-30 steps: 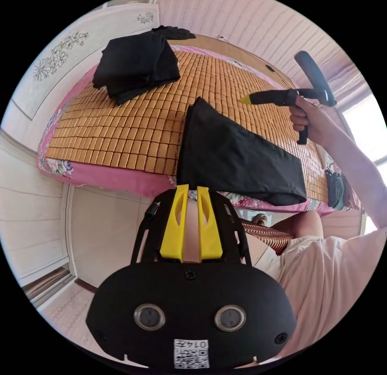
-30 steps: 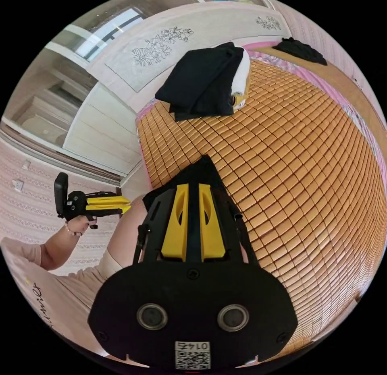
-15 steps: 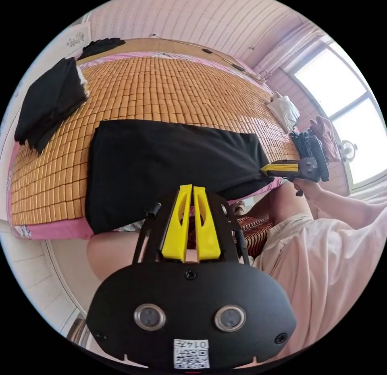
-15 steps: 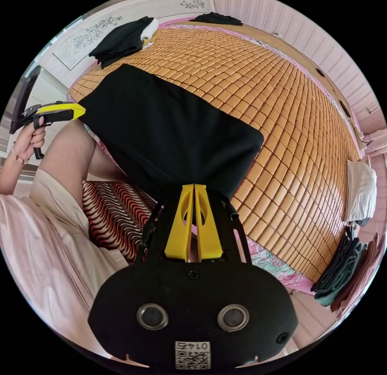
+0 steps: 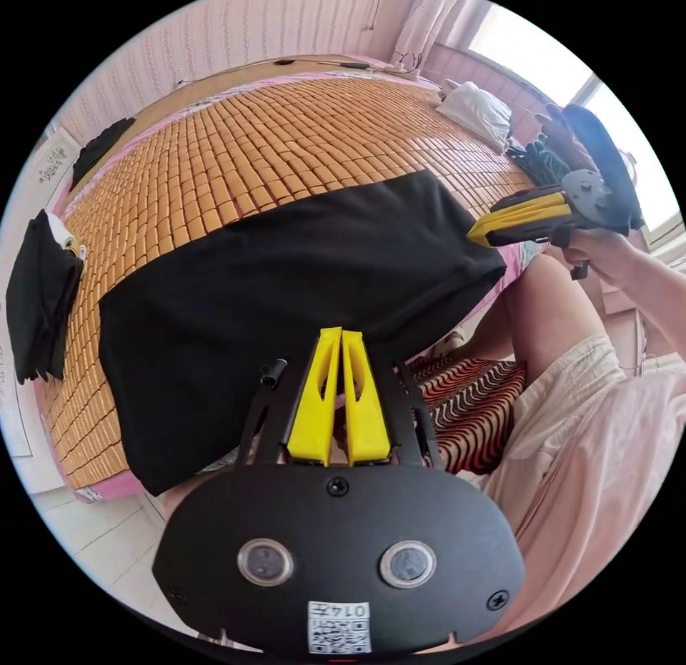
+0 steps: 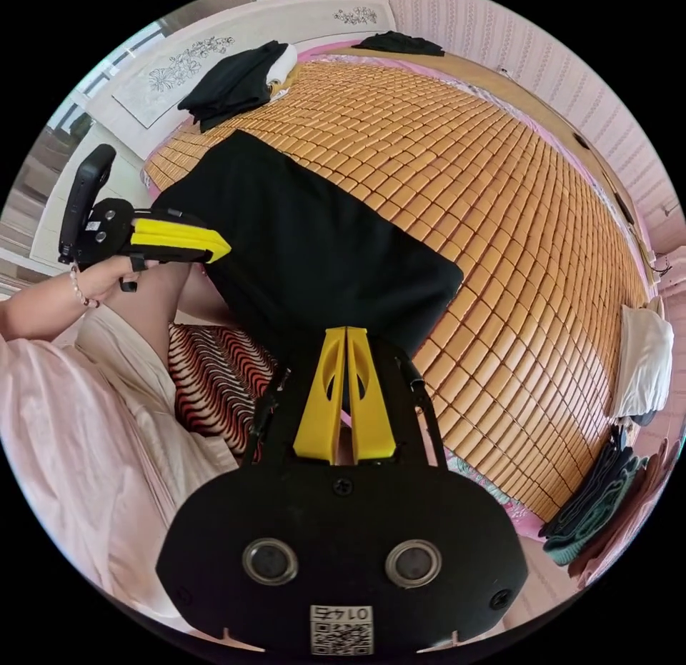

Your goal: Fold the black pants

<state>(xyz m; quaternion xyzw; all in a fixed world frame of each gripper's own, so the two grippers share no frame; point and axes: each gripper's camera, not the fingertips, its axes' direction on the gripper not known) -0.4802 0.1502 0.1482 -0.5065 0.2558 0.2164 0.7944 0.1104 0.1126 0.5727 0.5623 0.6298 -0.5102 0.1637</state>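
In the left gripper view, the black pants (image 5: 286,279) lie folded into a broad flat band across the woven mat (image 5: 236,158) on the bed, near its edge and partly overhanging it. The left hand-held gripper (image 5: 341,336) sits at the near edge of the cloth with its two yellow jaws drawn together, tips touching; whether any fabric is caught between them cannot be told. Off to the side, the right hand-held gripper (image 5: 477,231) is held in the person's hand (image 5: 607,247), its jaws together, its tip just beside the pants' far corner and apart from the cloth. A pile of folded black clothes (image 5: 39,301) rests at one end of the mat, a white bundle (image 5: 475,108) at the other, and a striped cushion (image 5: 464,408) shows below the bed edge beside the person's leg.

In the right gripper view, the pants (image 6: 307,243) stretch from the right hand-held gripper (image 6: 346,333) toward the left hand-held gripper (image 6: 221,249). The right one's jaws are pressed together, and the pants' corner lies just past their tips. The left one, gripped in the person's other hand (image 6: 107,276), also has its jaws together and points toward the pants' edge. The folded black pile (image 6: 232,83) sits near the headboard (image 6: 171,68), and a stack of dark clothes (image 6: 593,501) lies at the mat's opposite end.
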